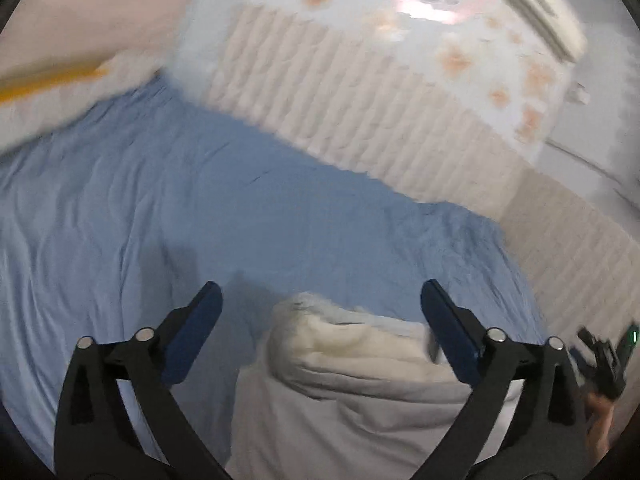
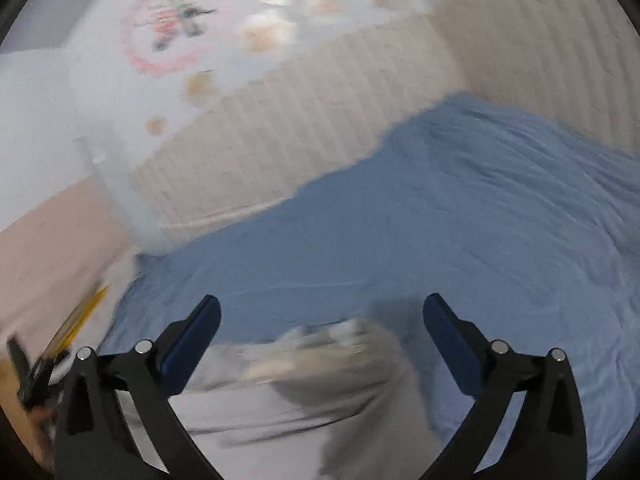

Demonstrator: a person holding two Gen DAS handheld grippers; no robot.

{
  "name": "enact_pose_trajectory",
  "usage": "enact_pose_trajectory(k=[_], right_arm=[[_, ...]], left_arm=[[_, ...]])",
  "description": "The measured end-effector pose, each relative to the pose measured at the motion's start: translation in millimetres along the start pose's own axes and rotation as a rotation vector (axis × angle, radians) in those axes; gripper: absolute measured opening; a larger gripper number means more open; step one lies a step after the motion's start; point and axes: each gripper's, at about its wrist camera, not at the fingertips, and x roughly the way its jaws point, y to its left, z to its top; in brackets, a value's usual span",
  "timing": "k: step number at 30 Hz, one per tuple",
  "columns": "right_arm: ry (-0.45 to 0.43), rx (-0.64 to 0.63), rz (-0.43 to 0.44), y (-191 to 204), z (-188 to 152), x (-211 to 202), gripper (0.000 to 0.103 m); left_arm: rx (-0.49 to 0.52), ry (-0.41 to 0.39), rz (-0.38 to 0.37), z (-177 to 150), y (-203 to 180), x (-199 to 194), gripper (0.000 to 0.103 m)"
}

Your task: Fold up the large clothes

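A pale grey-white garment [image 1: 352, 384] lies bunched on the blue bed sheet [image 1: 200, 200]. In the left wrist view it sits low between the fingers of my left gripper [image 1: 320, 300], which is open and empty above it. In the right wrist view the same garment [image 2: 320, 392] lies blurred below my right gripper [image 2: 322, 312], also open and empty. The right gripper shows at the far right edge of the left wrist view [image 1: 608, 360].
A beige ribbed headboard [image 1: 380, 112] runs along the far side of the bed, with a white patterned wall [image 1: 440, 12] above it. A white pillow with a yellow stripe [image 1: 52, 84] lies at the left. The sheet [image 2: 480, 220] is wrinkled.
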Motion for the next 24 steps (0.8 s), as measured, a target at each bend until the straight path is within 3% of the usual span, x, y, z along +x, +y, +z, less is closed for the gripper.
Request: enact_pose_trajectory(k=[2, 5, 7, 9, 12, 16, 18, 20, 24], right_arm=[[0.112, -0.129, -0.011, 23, -18, 5, 0.101], [0.293, -0.31, -0.096, 58, -53, 23, 0.101], [0.336, -0.317, -0.097, 68, -63, 32, 0.101], [0.375, -0.275, -0.093, 70, -70, 46, 0.101], [0.407, -0.204, -0.114, 58, -78, 75, 0.101], [0.355, -0.207, -0.141, 57, -75, 103, 0.101], [0.336, -0.207, -0.138, 57, -72, 113, 0.101], [0.323, -0.164, -0.146, 47, -68, 127, 0.101], [0.325, -0.101, -0.15, 32, -55, 161, 0.101]], left_arm=[[0.12, 0.091, -0.036, -8, -34, 1, 0.1], [0.315, 0.271, -0.056, -56, -71, 9, 0.1], [0.387, 0.358, -0.079, -82, -83, 19, 0.099], [0.425, 0.392, -0.037, -100, -89, 42, 0.099], [0.321, 0.39, 0.016, -97, -73, 72, 0.099], [0.133, 0.305, 0.05, -68, -38, 97, 0.1], [0.115, 0.289, 0.057, -63, -30, 110, 0.1], [0.105, 0.283, 0.114, -58, -11, 127, 0.1], [0.01, 0.272, 0.119, -57, 9, 153, 0.1]])
